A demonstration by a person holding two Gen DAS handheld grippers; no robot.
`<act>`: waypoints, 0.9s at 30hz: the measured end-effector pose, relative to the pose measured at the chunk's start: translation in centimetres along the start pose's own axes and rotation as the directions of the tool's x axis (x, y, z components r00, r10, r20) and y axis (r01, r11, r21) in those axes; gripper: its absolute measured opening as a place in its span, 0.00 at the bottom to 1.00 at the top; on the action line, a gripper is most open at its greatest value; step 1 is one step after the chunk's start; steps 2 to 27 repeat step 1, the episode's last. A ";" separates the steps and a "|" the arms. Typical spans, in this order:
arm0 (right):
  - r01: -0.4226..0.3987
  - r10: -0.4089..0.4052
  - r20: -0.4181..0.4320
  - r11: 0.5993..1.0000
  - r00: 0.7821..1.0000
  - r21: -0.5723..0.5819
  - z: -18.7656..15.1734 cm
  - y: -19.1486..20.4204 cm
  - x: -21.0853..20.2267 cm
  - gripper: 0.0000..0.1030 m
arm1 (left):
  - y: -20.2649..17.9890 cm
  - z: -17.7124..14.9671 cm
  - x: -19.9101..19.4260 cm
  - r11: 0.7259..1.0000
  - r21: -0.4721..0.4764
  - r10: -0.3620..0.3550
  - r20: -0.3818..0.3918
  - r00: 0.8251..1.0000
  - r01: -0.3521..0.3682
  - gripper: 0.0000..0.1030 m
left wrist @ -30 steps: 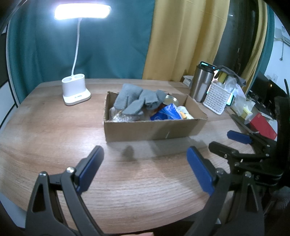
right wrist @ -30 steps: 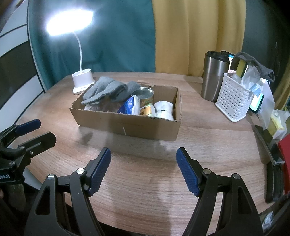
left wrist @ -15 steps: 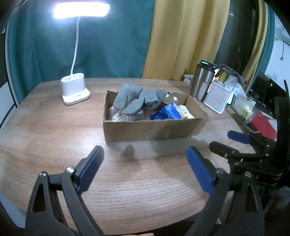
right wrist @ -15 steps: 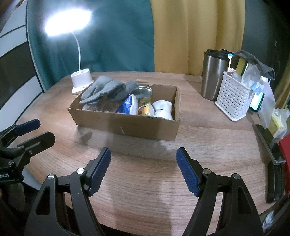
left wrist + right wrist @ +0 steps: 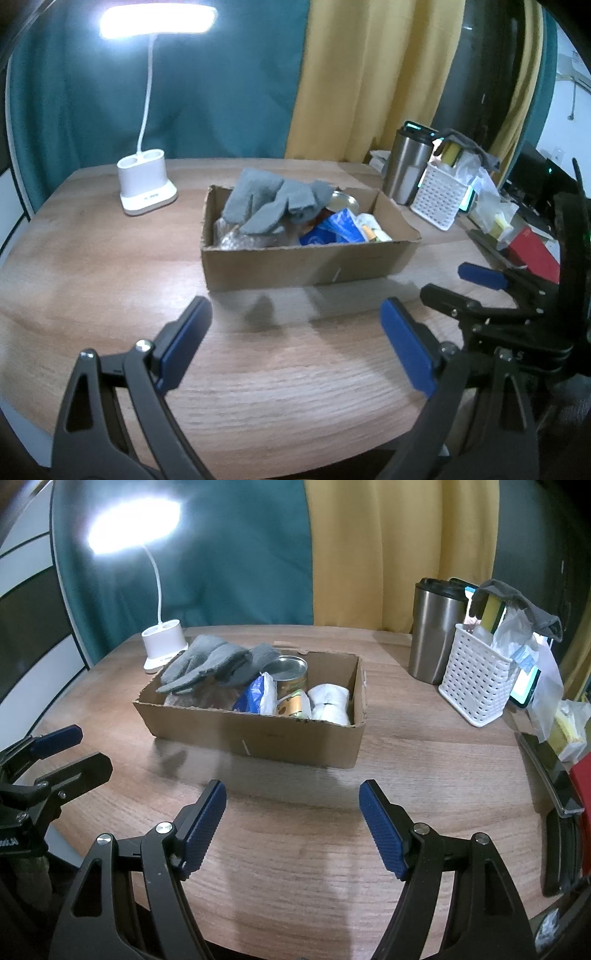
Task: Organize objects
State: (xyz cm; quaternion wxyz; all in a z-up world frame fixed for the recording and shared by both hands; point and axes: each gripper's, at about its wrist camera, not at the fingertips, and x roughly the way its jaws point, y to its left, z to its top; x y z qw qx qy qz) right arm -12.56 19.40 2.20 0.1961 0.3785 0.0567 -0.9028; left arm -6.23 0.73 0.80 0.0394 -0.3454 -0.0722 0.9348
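A cardboard box (image 5: pixel 303 264) (image 5: pixel 258 738) sits mid-table. Grey gloves (image 5: pixel 273 201) (image 5: pixel 210 662) lie on top at its left end. A tin can (image 5: pixel 290 672), a blue packet (image 5: pixel 332 229) (image 5: pixel 255 694) and a white roll (image 5: pixel 330 701) lie beside them in the box. My left gripper (image 5: pixel 295 343) is open and empty, over the table in front of the box. My right gripper (image 5: pixel 291 827) is open and empty, also short of the box. Each gripper shows in the other's view: the right one in the left wrist view (image 5: pixel 465 284), the left one in the right wrist view (image 5: pixel 77 749).
A white desk lamp (image 5: pixel 146 184) (image 5: pixel 162 642) stands behind the box on the left. A steel tumbler (image 5: pixel 410 173) (image 5: pixel 436 627) and a white perforated basket (image 5: pixel 439 195) (image 5: pixel 476 679) of clutter stand at the right. A red box (image 5: pixel 532 254) lies at the far right edge.
Both wrist views have shifted slightly. The box sits a little farther off in the right wrist view. Both grippers stay open.
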 end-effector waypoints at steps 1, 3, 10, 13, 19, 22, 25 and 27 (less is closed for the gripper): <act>-0.001 0.001 0.001 1.000 1.000 0.000 0.0 0.0 0.0 0.75 | 0.0 0.1 0.1 1.000 -0.002 0.000 -0.003 1.000 0.000 0.91; -0.001 0.001 0.001 1.000 1.000 0.000 0.0 0.0 0.0 0.75 | 0.0 0.1 0.1 1.000 -0.002 0.000 -0.003 1.000 0.000 0.91; -0.001 0.001 0.001 1.000 1.000 0.000 0.0 0.0 0.0 0.75 | 0.0 0.1 0.1 1.000 -0.002 0.000 -0.003 1.000 0.000 0.91; -0.001 0.001 0.001 1.000 1.000 0.000 0.0 0.0 0.0 0.75 | 0.0 0.1 0.1 1.000 -0.002 0.000 -0.003 1.000 0.000 0.91; -0.001 0.001 0.001 1.000 1.000 0.000 0.0 0.0 0.0 0.75 | 0.0 0.1 0.1 1.000 -0.002 0.000 -0.003 1.000 0.000 0.91; -0.001 0.001 0.001 1.000 1.000 0.000 0.0 0.0 0.0 0.75 | 0.0 0.1 0.1 1.000 -0.002 0.000 -0.003 1.000 0.000 0.91; -0.001 0.001 0.001 1.000 1.000 0.000 0.0 0.0 0.0 0.75 | 0.0 0.1 0.1 1.000 -0.002 0.000 -0.003 1.000 0.000 0.91; -0.001 0.001 0.001 1.000 1.000 0.000 0.0 0.0 0.0 0.75 | 0.0 0.1 0.1 1.000 -0.002 0.000 -0.003 1.000 0.000 0.91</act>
